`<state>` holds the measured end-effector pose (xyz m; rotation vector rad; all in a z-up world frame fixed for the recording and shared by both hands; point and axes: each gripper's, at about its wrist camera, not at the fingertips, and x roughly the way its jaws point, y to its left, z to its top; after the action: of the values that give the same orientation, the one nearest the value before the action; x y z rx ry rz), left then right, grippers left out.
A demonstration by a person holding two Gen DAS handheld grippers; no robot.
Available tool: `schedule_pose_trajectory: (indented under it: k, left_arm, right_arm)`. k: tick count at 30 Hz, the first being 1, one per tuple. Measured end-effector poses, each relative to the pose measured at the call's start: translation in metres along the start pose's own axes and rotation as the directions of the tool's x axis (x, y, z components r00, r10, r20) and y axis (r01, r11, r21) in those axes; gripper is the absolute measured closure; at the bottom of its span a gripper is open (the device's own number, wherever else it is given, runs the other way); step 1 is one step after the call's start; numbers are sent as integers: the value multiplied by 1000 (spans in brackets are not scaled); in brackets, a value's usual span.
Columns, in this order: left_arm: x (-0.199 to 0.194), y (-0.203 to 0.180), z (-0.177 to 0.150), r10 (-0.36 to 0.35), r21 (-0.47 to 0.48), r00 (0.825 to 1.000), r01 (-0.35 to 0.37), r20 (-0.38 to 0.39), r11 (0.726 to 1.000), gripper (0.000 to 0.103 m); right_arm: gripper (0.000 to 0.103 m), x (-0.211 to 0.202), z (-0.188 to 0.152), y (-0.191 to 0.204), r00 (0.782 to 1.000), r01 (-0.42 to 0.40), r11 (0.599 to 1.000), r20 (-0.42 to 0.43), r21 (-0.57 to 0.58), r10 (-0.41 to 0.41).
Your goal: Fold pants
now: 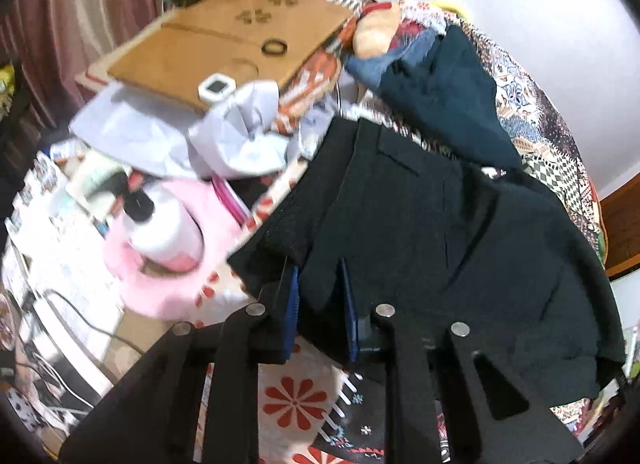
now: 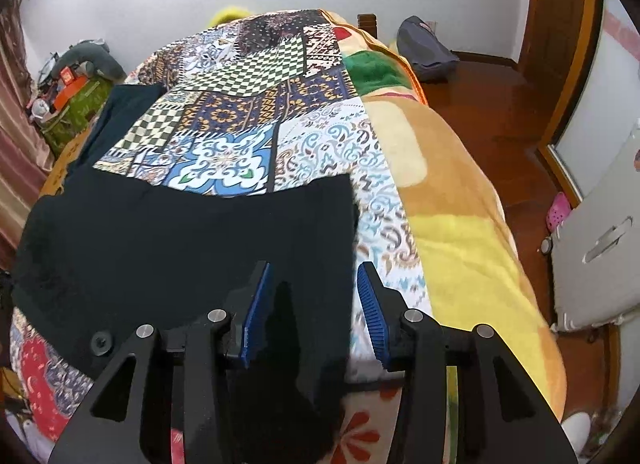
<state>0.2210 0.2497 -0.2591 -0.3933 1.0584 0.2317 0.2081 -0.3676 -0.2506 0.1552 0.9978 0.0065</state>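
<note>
The black pants (image 1: pixel 432 240) lie spread on the patchwork bedspread (image 2: pixel 240 119), which serves as the landmark here: the garment covers its near end, with the patterned squares bare beyond it toward the white wall.

The left gripper (image 1: pixel 318 284) has its blue-padded fingers (image 1: pixel 294 288) closed in on a hanging fold at the near edge of the pants; cloth fills the narrow gap between them, so it looks clenched on the fabric, though motion blur makes the exact contact hard to confirm. The right gripper (image 2: pixel 314 292) is spread wide over the pants' right-hand edge on the bedspread, its blue pads (image 2: pixel 256 304) well apart, a loose flap of black cloth between them without touching either.

A second dark garment (image 1: pixel 444 99) lies on the bedspread beyond the pants. Off the bedspread's left side sit a cardboard box (image 1: pixel 224 43) with a black ring (image 1: pixel 274 47) and a small white clock (image 1: pixel 216 87) on it, crumpled white paper (image 1: pixel 240 131), and a white pump bottle (image 1: pixel 160 227) on pink cloth. To the bedspread's right is a yellow-and-tan blanket (image 2: pixel 452 223), then wooden floor (image 2: pixel 500 111).
</note>
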Motion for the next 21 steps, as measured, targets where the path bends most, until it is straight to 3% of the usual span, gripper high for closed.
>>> schedule_pose_trajectory:
  k: [4, 6, 10, 13, 14, 18, 21]
  left_arm:
    - [-6, -6, 6, 51, 47, 998, -53, 41, 998, 84]
    - [-4, -6, 5, 76, 67, 996, -79, 49, 995, 84]
    - [16, -3, -3, 91, 70, 996, -91, 4, 993, 84]
    - [31, -2, -12, 97, 69, 995, -95, -27, 993, 84]
    - [33, -3, -13, 101, 71, 994, -99, -27, 992, 84]
    - [23, -10, -10, 128, 94, 992, -129, 21, 987, 86]
    - [2, -10, 0, 123, 90, 990, -130, 74, 987, 86]
  right_arm:
    - [62, 17, 10, -4, 999, 13, 1000, -30, -1, -13]
    - [57, 25, 11, -3, 999, 2, 1000, -48, 2, -2]
    - [54, 39, 9, 1, 997, -1, 1000, -77, 10, 2]
    - [65, 41, 9, 7, 997, 16, 1000, -75, -27, -18]
    - [73, 41, 10, 9, 997, 14, 999, -74, -34, -17]
    - [94, 31, 15, 18, 999, 7, 993, -47, -121, -13]
    - [95, 20, 25, 23, 999, 41, 982, -1, -187, -42]
